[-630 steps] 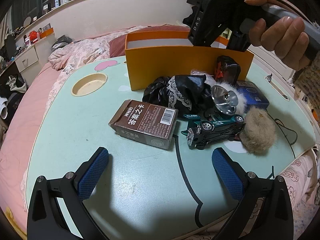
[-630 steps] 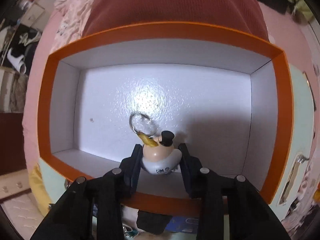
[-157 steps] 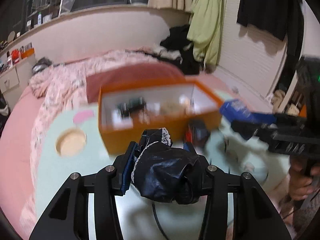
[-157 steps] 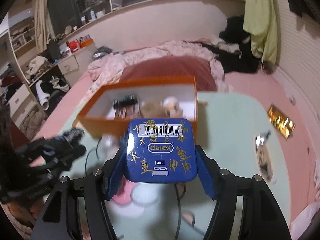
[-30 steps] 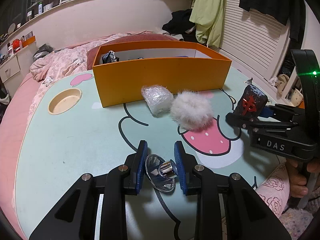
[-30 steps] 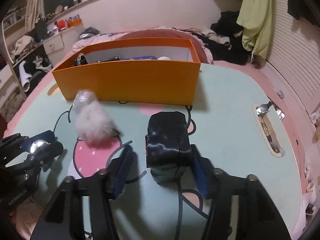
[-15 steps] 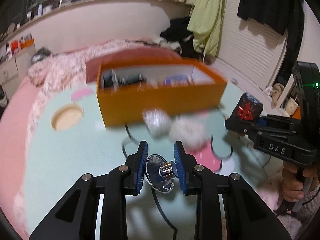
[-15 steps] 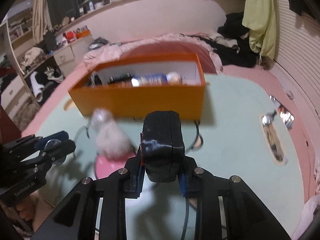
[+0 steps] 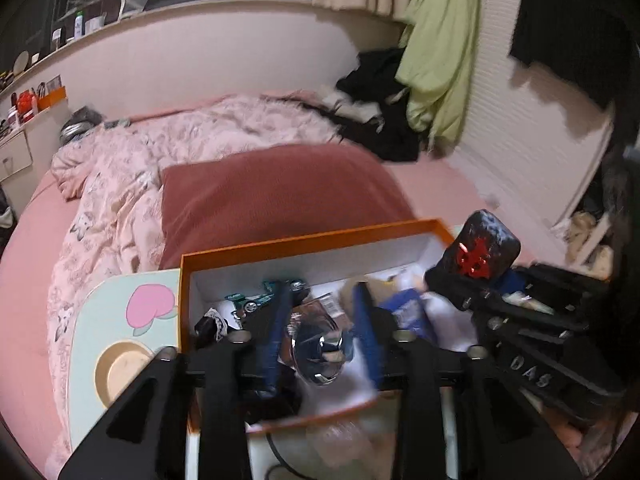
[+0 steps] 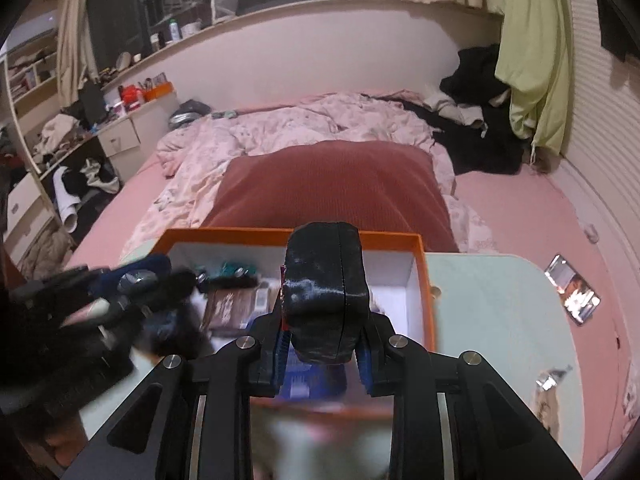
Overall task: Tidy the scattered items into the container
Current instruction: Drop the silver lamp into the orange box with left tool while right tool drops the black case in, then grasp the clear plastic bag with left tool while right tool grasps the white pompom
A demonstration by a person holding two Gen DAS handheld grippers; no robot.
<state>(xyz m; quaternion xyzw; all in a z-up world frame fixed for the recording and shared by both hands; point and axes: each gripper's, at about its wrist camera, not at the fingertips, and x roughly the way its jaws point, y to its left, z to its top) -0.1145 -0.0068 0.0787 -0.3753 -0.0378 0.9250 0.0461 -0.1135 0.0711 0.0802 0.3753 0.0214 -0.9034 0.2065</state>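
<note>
1. Orange cardboard formed the box (image 9: 304,240), which stood on the mint-green counter (image 9: 120,292) at the edge nearest the bed.
2. My left tongs (image 9: 320,320) hung over the open box; they had just been spreading, and a gap showed on each side of the silver reflector (image 9: 320,354) between the blue pads, so it was let go.
3. At 11 o'clock from the reflector, a green toy car (image 9: 260,298) lay against the box's far wall, and at 2 o'clock lay a blue packet (image 9: 404,308).
4. My right tongs (image 10: 322,344) were above the box's near wall, at 3 o'clock from the left pair, with the black case (image 10: 324,280) upright between the pads.
5. The right pair had just been easing apart; I could not tell whether the pads still pressed on the case.
6. Seen from the left camera, the case bore a red mark.
7. A brown carton (image 10: 228,308) lay in the box at 9 o'clock from the case.
</note>
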